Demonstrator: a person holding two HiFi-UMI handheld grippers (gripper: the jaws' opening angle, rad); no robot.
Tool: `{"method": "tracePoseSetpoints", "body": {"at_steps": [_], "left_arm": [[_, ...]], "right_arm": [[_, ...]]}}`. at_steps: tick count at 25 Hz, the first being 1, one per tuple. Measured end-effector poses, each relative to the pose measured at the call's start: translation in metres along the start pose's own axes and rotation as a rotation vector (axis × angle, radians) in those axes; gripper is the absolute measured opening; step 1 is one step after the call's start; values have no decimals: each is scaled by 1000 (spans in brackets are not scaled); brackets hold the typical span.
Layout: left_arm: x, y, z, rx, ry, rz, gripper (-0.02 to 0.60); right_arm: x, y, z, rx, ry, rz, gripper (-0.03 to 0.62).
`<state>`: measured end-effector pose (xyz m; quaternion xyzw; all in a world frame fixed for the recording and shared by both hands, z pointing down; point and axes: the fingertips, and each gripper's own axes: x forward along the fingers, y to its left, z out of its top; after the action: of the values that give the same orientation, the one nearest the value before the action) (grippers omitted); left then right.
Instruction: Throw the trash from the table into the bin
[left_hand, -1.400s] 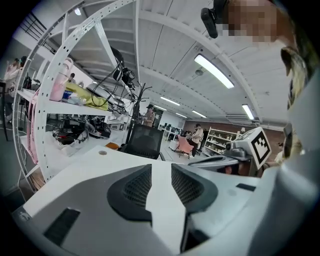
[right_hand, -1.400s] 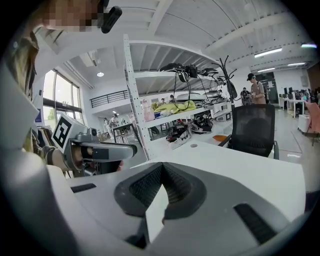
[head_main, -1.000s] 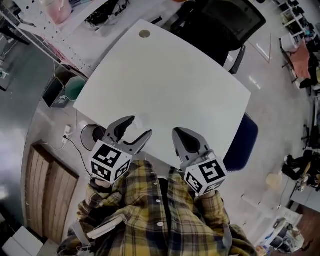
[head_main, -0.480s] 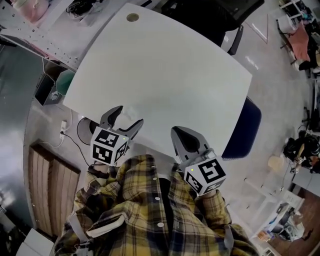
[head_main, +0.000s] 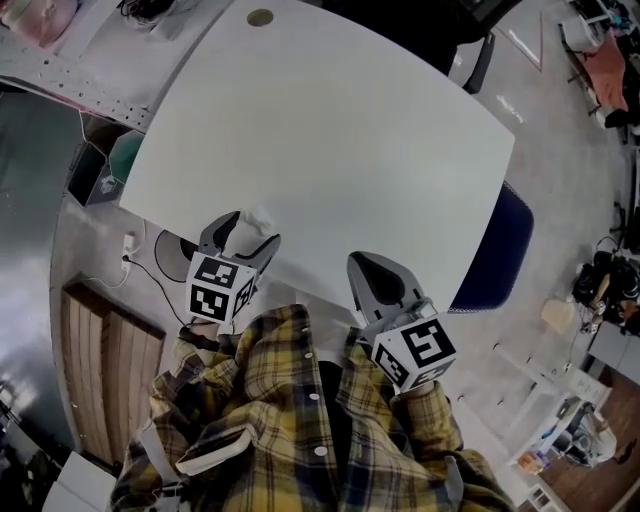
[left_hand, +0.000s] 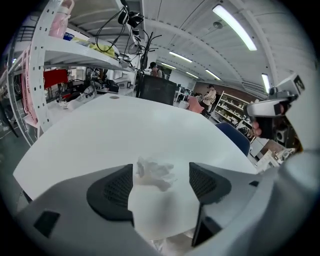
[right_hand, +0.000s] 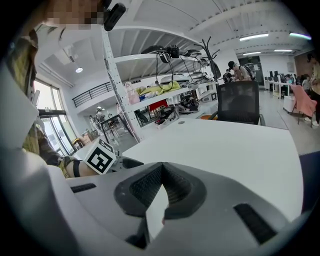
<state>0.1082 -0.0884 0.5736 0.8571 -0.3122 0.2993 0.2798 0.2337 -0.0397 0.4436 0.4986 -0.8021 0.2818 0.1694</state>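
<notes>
Pick-up stage of a table clean-up: the left gripper (left_hand: 161, 181) is poised at the near edge of the white table (head_main: 350, 140), its jaws spread wide with a wad of trash (left_hand: 155, 171) sitting between them. The wad lies closer to the jaw on the left of the left gripper view than to the other, and neither pad appears to press on it, so the grasp is judged not yet made. The trash looks like a small crumpled ball of white tissue, light, soft and irregular, barely standing out against the tabletop. It should crush easily under the pads and could slip out of a loose pinch. The next move likely calls for closing the jaws squarely on the wad, lifting it off the surface and carrying it to what seems to be the bin (head_main: 168, 262), a round container on the floor just beyond the table's edge, outside the left gripper's jaws. The right gripper (right_hand: 161, 182) hovers beside it over the same edge, jaws pressed together on nothing.
</notes>
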Motion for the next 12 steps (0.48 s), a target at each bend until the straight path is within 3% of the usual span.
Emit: {"method": "tracePoseSetpoints", "body": {"at_steps": [12], "left_arm": [[10, 7, -3, 3, 18, 29, 316]], "right_arm": [[0, -4, -12, 30, 16, -9, -2]]}}
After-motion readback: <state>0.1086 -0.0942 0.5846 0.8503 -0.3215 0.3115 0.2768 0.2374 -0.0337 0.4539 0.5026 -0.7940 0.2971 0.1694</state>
